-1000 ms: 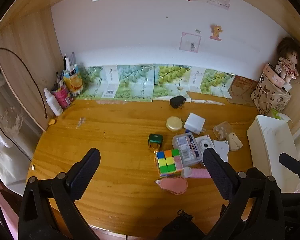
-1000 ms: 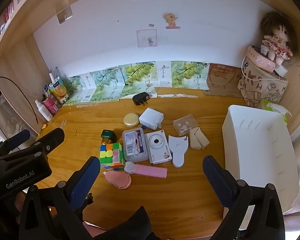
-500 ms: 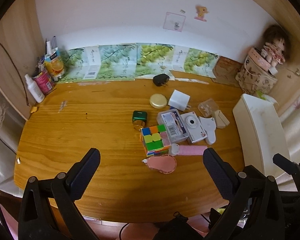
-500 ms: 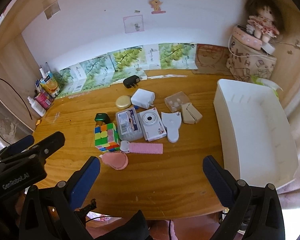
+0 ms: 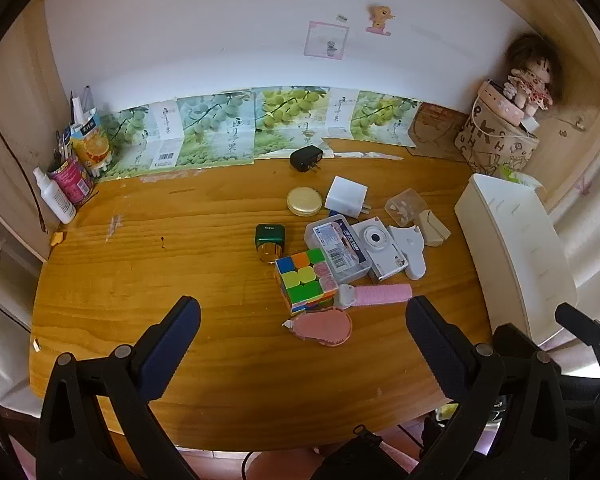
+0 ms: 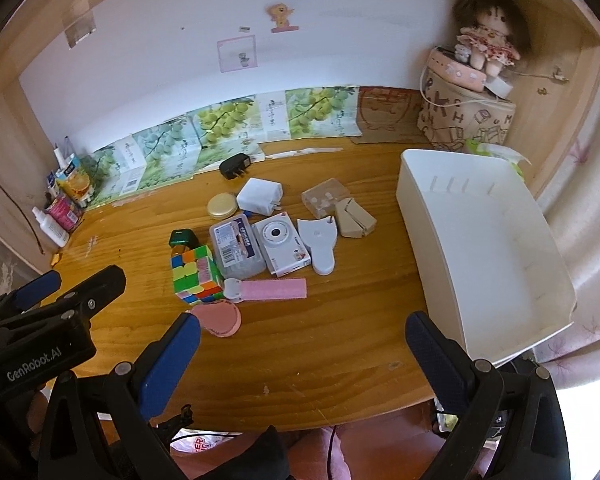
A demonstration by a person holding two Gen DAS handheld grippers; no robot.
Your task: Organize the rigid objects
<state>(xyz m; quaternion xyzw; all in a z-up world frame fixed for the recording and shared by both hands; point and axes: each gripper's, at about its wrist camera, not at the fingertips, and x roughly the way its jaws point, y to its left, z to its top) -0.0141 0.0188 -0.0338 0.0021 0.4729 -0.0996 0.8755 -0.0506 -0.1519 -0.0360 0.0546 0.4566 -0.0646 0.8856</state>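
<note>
Both tools stand spread wide and empty at the bottom of their frames: the left tool (image 5: 302, 330) and the right tool (image 6: 302, 340), their handles cut off by the lower edge. Beyond them, mid-frame on the desk (image 6: 340, 344), a colourful puzzle cube (image 6: 196, 274), clear case (image 6: 236, 246) and white camera (image 6: 281, 244) huddle touching. The white bin (image 6: 484, 252) sits right, its near corner overhanging the desk; what the small clear box (image 6: 326, 198) holds is unclear.

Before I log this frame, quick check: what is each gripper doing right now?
Left gripper: open, holding nothing, above the table.
Right gripper: open, holding nothing.
</note>
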